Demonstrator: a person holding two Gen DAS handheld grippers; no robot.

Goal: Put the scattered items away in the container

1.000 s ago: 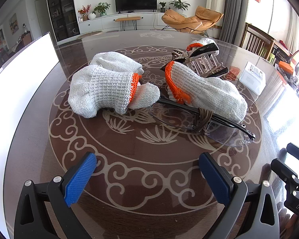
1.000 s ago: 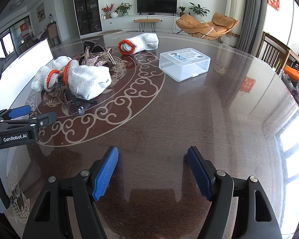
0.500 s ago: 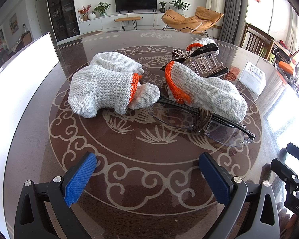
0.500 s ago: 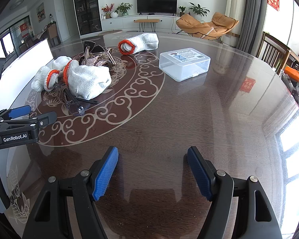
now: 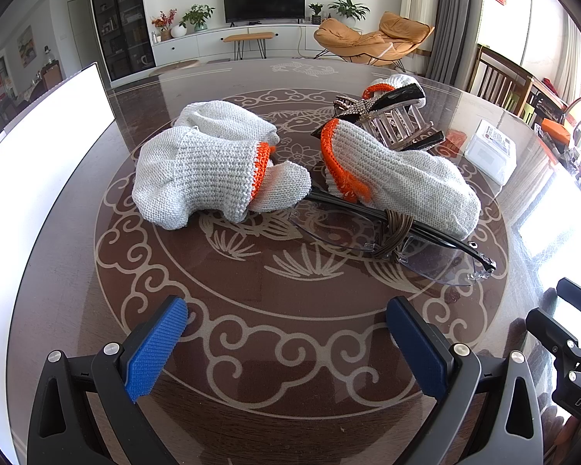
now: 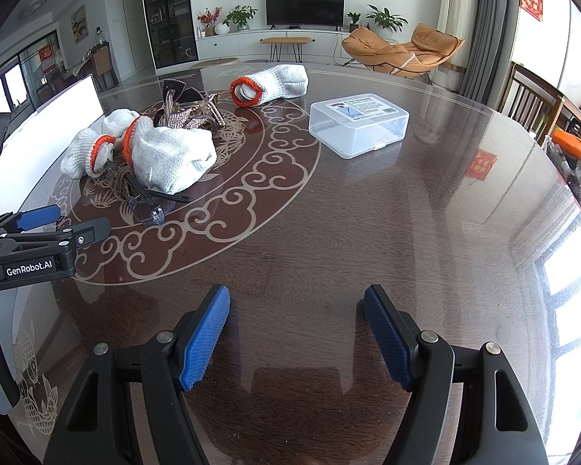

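- My left gripper (image 5: pixel 286 345): jaws wide apart, nothing between them, low over the desk (image 5: pixel 58 271).
- My right gripper (image 6: pixel 296 335): jaws apart too, empty.
- Straight ahead of the left jaws: folded knit glove (image 5: pixel 197 178), second glove (image 5: pixel 403 178) just to its right, lying on the safety glasses (image 5: pixel 372 228).
- Hair claw clip (image 5: pixel 391 116) sits beyond that second glove.
- Glasses' long axis runs crosswise to the left jaws, slanting nearer on the right.
- Third glove (image 6: pixel 271 85) far ahead-left of right jaws.
- Container (image 6: pixel 358 124): clear, lid closed, ahead of right jaws.
- My judgement: left is nearer the pile, right nearer the box; the lid needs opening first.
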